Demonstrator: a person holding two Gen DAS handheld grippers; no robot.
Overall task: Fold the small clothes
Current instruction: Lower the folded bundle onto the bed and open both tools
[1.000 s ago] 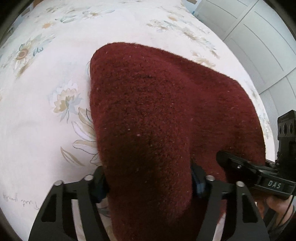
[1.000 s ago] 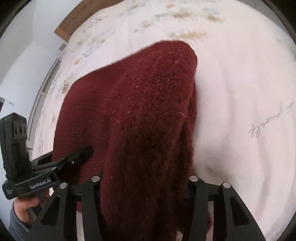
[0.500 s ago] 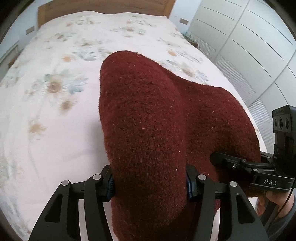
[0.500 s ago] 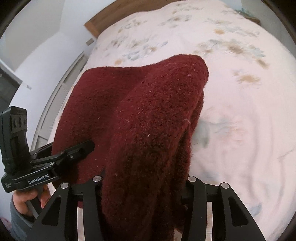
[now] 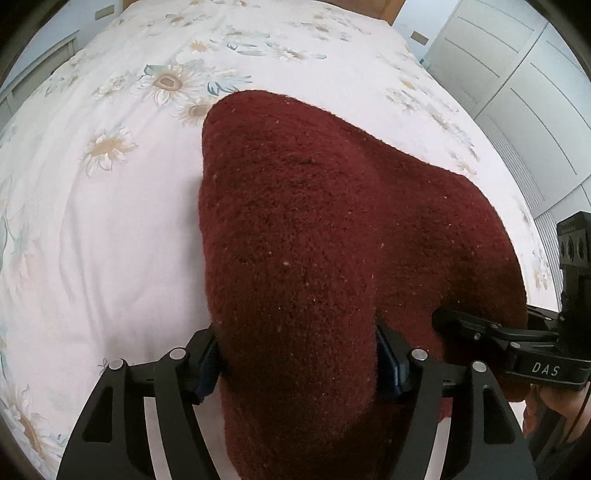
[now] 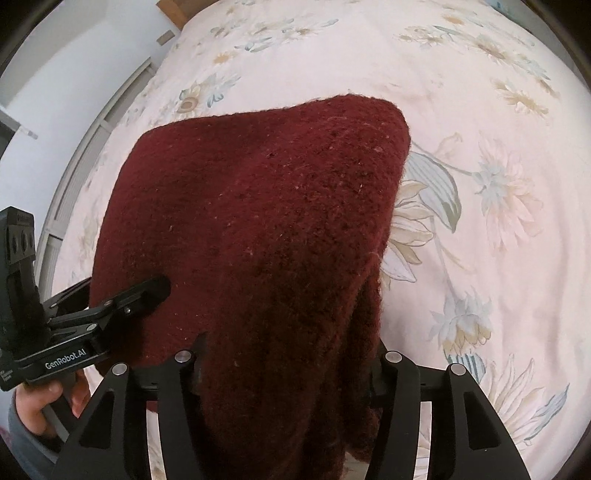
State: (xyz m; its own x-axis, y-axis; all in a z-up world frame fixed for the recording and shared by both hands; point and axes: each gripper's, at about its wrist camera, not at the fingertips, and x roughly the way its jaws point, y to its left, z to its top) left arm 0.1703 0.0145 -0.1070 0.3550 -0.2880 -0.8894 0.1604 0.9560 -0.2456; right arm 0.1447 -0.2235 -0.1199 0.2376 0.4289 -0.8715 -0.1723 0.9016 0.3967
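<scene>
A dark red knitted garment (image 5: pixel 314 221) lies folded over on the flowered bedspread (image 5: pixel 110 221), its near end bunched up between my fingers. My left gripper (image 5: pixel 297 354) has this thick fold between its blue pads (image 5: pixel 207 354). The jaws are opening, and the cloth still fills the gap and touches both pads. In the right wrist view the garment (image 6: pixel 258 203) spreads to the left. My right gripper (image 6: pixel 286 365) has its own bunch of cloth between its jaws, which are also opening with the pads against the knit. Both sets of fingertips are hidden under the cloth.
The bedspread (image 6: pixel 480 110) stretches far beyond the garment on all sides. White wardrobe doors (image 5: pixel 535 92) stand to the right of the bed and a wooden headboard (image 6: pixel 173 11) at its far end. A hand (image 6: pixel 37 402) holds the left gripper's handle.
Both grippers have carried the garment across the bed, and different flowers now lie beneath. The cloth looks broader and flatter in the right view. Both pairs of jaws stand slightly wider.
</scene>
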